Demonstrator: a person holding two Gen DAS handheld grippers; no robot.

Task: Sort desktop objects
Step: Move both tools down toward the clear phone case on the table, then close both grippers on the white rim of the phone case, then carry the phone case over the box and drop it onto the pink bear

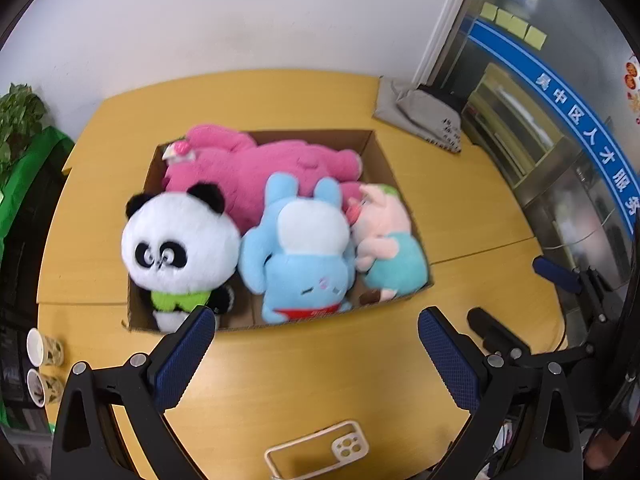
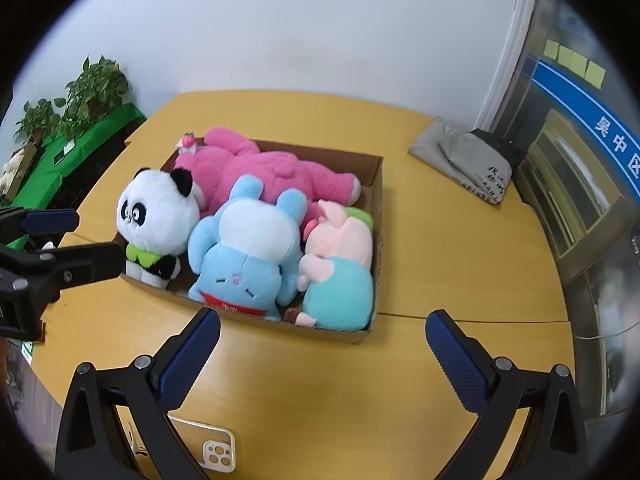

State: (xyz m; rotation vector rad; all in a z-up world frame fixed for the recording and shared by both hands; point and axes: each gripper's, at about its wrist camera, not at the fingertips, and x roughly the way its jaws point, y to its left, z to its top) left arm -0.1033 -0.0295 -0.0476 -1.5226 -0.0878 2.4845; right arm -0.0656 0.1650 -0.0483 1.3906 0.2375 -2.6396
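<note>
An open cardboard box (image 1: 382, 162) (image 2: 378, 200) on the yellow wooden table holds several plush toys. A large pink bear (image 1: 276, 168) (image 2: 280, 174) lies across the back. In front of it sit a panda (image 1: 180, 244) (image 2: 156, 216), a blue plush (image 1: 304, 248) (image 2: 248, 252) lying on its back, and a pink pig in teal (image 1: 388, 252) (image 2: 340, 264). My left gripper (image 1: 316, 314) (image 2: 92, 238) hovers open just before the box, nothing between its fingers. My right gripper (image 2: 324, 318) (image 1: 520, 298) is open and empty too, to the right of the left one.
A clear phone case (image 1: 316, 452) (image 2: 216, 452) lies on the table near me. A folded grey bag (image 1: 420, 116) (image 2: 468, 160) rests at the far right corner. Two paper cups (image 1: 44, 348) stand at the left edge. Potted plants (image 2: 92, 88) and a green cloth lie beyond the table's left side.
</note>
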